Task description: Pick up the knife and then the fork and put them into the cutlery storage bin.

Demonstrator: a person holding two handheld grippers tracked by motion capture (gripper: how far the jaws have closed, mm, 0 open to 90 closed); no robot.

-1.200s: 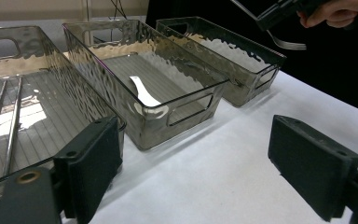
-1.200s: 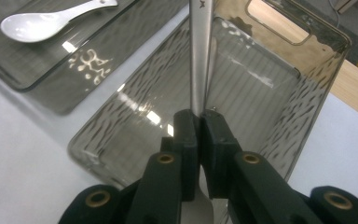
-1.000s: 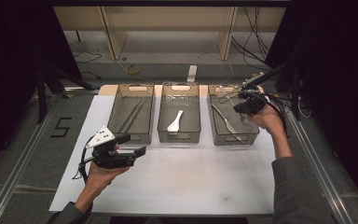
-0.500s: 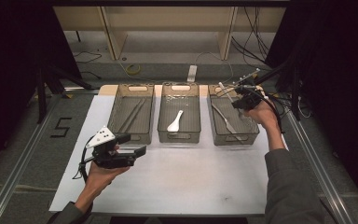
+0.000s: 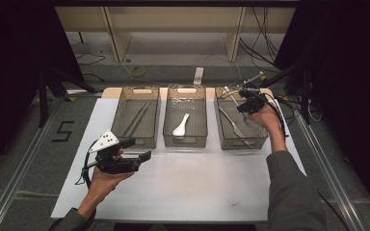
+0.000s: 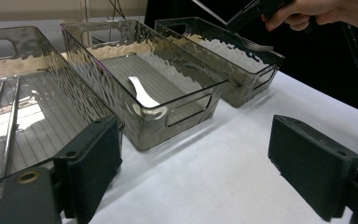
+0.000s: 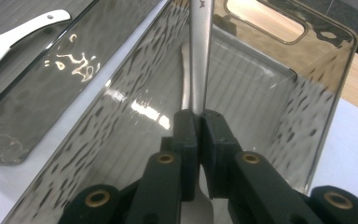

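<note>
1. High view: the right gripper (image 5: 244,98) pinches a slim silver utensil (image 5: 230,93) over the far end of the right bin (image 5: 257,138). The left gripper (image 5: 142,156) hangs spread above the mat (image 5: 192,187).
2. Left gripper view: its pads stand wide apart, nothing between them; the utensil's shiny end (image 6: 256,45) sits by the bin's rim.
3. Right gripper view: the pads clamp the flat, polished handle (image 7: 200,51), which runs away over the bin.
</note>
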